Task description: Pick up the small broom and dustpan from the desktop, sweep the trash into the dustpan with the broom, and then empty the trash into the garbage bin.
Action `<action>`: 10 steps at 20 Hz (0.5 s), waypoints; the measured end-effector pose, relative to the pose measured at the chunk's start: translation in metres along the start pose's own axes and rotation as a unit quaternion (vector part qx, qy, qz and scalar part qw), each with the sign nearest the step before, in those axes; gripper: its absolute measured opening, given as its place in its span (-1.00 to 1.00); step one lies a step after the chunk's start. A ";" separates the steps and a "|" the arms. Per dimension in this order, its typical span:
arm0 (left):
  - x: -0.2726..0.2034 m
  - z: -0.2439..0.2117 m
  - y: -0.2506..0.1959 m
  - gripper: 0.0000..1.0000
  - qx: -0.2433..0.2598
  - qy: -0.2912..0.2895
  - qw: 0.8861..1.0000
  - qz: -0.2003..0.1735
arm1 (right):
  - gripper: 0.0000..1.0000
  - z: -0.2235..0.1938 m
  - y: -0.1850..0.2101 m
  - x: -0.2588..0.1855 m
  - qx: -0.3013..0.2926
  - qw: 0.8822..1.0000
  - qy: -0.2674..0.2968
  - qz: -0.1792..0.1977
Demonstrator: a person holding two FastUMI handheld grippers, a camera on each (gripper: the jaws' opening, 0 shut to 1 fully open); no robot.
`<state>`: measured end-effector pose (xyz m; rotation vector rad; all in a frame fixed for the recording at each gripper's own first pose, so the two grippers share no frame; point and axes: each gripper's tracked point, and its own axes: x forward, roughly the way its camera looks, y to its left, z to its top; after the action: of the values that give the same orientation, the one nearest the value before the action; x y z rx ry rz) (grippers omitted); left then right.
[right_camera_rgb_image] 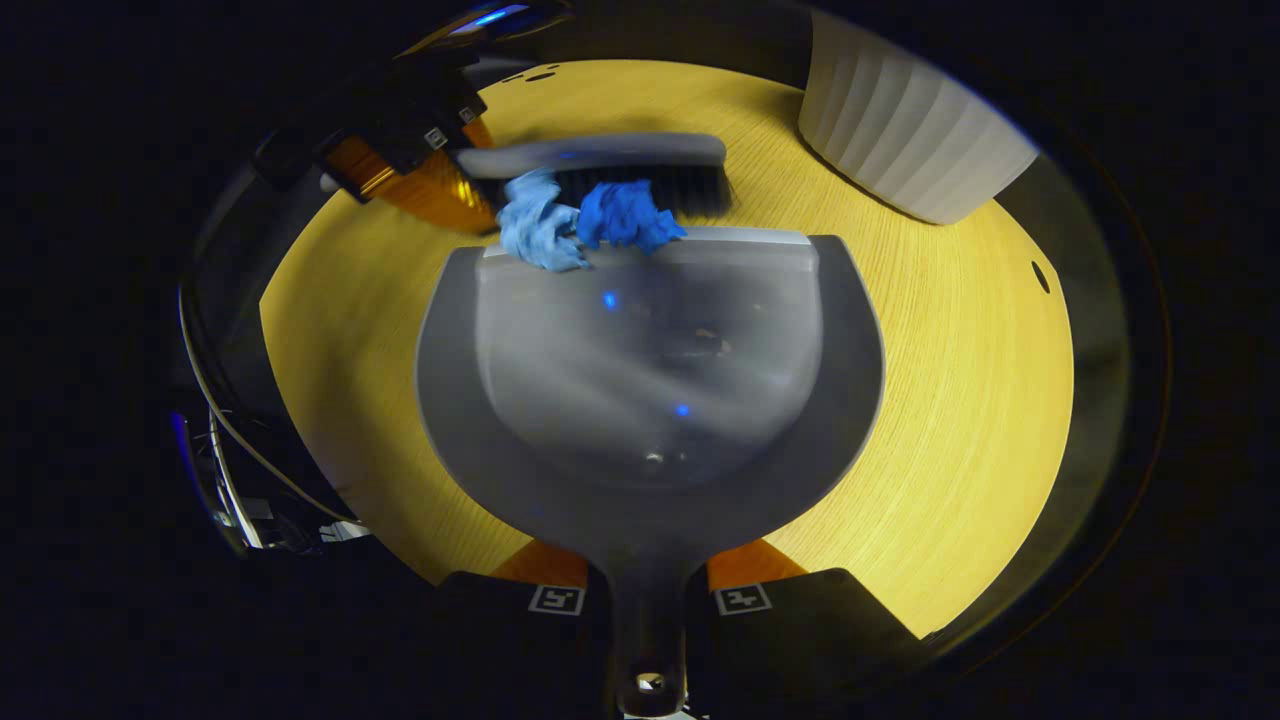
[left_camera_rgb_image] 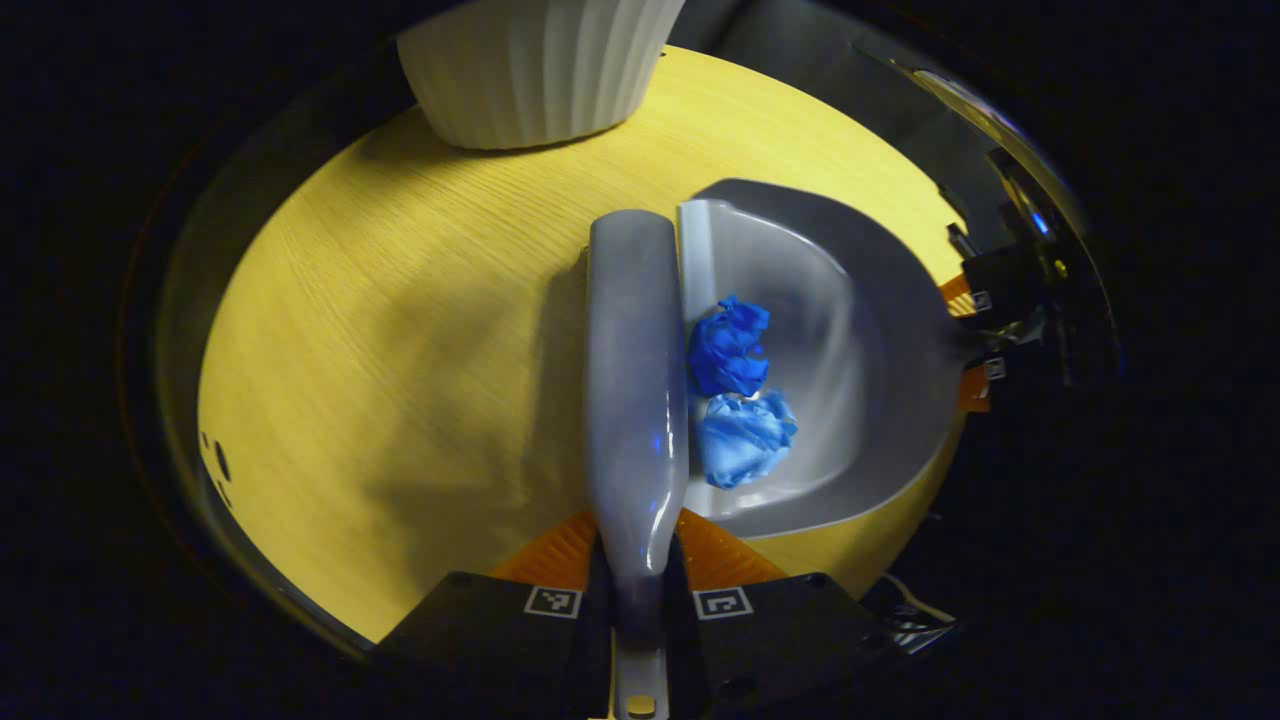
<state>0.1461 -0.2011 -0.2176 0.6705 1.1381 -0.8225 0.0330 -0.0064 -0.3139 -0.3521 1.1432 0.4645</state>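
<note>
My left gripper (left_camera_rgb_image: 637,560) is shut on the handle of the small grey broom (left_camera_rgb_image: 632,400), which lies along the dustpan's front lip. My right gripper (right_camera_rgb_image: 648,585) is shut on the handle of the grey dustpan (right_camera_rgb_image: 650,400), resting flat on the yellow wooden desktop (right_camera_rgb_image: 950,400). Two crumpled paper balls sit just inside the lip against the bristles: a dark blue one (left_camera_rgb_image: 730,345) (right_camera_rgb_image: 625,215) and a light blue one (left_camera_rgb_image: 745,438) (right_camera_rgb_image: 535,230). The broom (right_camera_rgb_image: 600,160) and left gripper (right_camera_rgb_image: 400,150) appear at the far side of the dustpan (left_camera_rgb_image: 860,370) in the right gripper view. The right gripper (left_camera_rgb_image: 985,335) shows at the pan's handle in the left gripper view.
A white ribbed garbage bin (left_camera_rgb_image: 535,70) (right_camera_rgb_image: 905,135) stands on the desktop (left_camera_rgb_image: 400,350) beyond the broom's tip. The round desktop ends in a dark edge all around, with cables beyond it at the left of the right gripper view.
</note>
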 end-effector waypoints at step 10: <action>-0.032 -0.008 -0.054 -0.48 -0.182 -0.093 0.979 -0.005 | -0.36 0.002 0.002 -0.004 0.013 0.998 -0.041 0.041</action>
<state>0.0905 -0.2163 -0.1924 0.2778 1.0834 -0.6469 0.0322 -0.0039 -0.3099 -0.2616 1.0853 0.5306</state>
